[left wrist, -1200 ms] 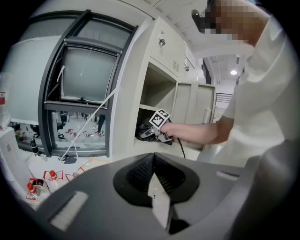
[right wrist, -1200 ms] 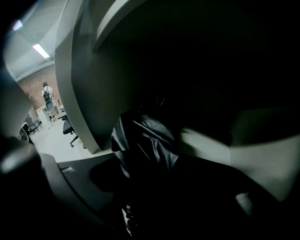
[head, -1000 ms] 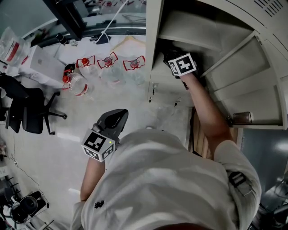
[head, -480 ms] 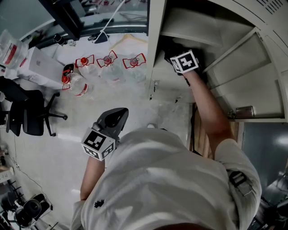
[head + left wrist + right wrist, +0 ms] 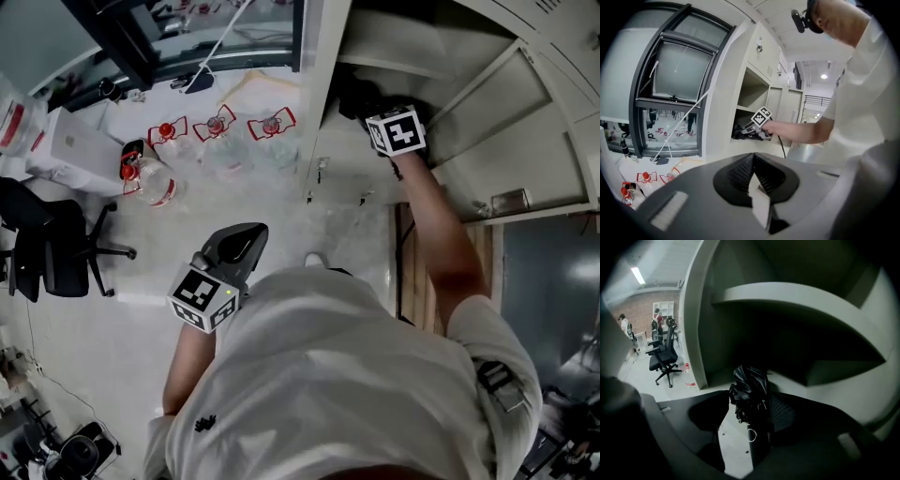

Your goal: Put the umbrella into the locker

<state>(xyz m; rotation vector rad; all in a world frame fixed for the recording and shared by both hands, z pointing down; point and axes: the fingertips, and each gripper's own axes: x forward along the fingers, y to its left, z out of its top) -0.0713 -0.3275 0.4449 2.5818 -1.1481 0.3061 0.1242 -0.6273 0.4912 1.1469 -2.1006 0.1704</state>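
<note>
The black folded umbrella [image 5: 750, 387] lies on the floor of an open locker compartment [image 5: 412, 56], its handle toward me. My right gripper [image 5: 754, 400] reaches into that compartment. Its jaws stand wide on either side of the umbrella and the pads do not press on it. In the head view the right gripper [image 5: 375, 111] shows mostly as its marker cube at the compartment mouth, with the dark umbrella [image 5: 354, 92] beyond. The left gripper view also catches the umbrella [image 5: 739, 132]. My left gripper [image 5: 246, 234] hangs at my side over the floor, shut and holding nothing.
The compartment's door [image 5: 525, 122] swings open to the right. A shelf [image 5: 787, 294] spans the compartment above the umbrella. Several red-labelled water bottles [image 5: 217, 127] lie on the floor by the window, and a black office chair [image 5: 56, 248] stands at left.
My right gripper's marker cube has shifted a little to the right at the compartment mouth. The left gripper has stayed about where it was.
</note>
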